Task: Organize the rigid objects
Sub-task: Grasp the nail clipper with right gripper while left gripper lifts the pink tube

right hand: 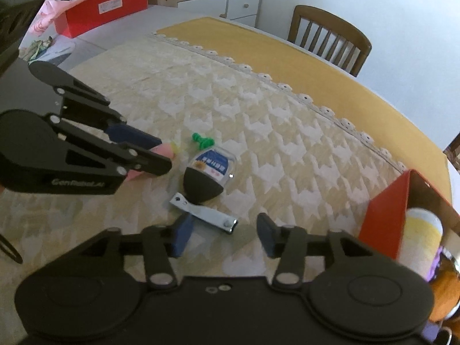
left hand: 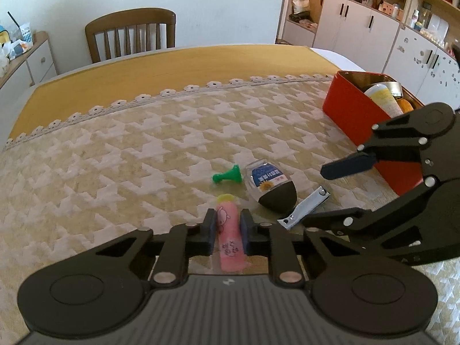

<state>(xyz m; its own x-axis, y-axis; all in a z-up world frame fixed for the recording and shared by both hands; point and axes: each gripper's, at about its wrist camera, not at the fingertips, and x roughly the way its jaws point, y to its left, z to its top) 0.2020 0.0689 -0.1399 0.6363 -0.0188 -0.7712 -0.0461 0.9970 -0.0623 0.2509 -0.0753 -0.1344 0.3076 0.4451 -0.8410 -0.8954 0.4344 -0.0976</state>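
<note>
Left wrist view, left hand-held gripper (left hand: 227,231): angled down at the surface (left hand: 115,149), both pads pressed against the sides of a pink tube (left hand: 229,237) with a yellow cap.
Left wrist view, near the tube: green peg (left hand: 227,174), lying clear bottle (left hand: 270,185) with a dark cap, nail clipper (left hand: 306,207) just beside it.
Left wrist view, only here: red tin (left hand: 349,109) in full, with a pale tube inside; cabinets behind.
Right wrist view, right hand-held gripper (right hand: 224,234): tilted down, jaws apart, gripping nothing; the nail clipper (right hand: 202,213) lies by its left pad.
Right wrist view, left hand-held gripper (right hand: 161,155): seen side-on, clamped on the pink tube (right hand: 166,150).
Right wrist view, only here: a red box (right hand: 106,7) on the far side.
</note>
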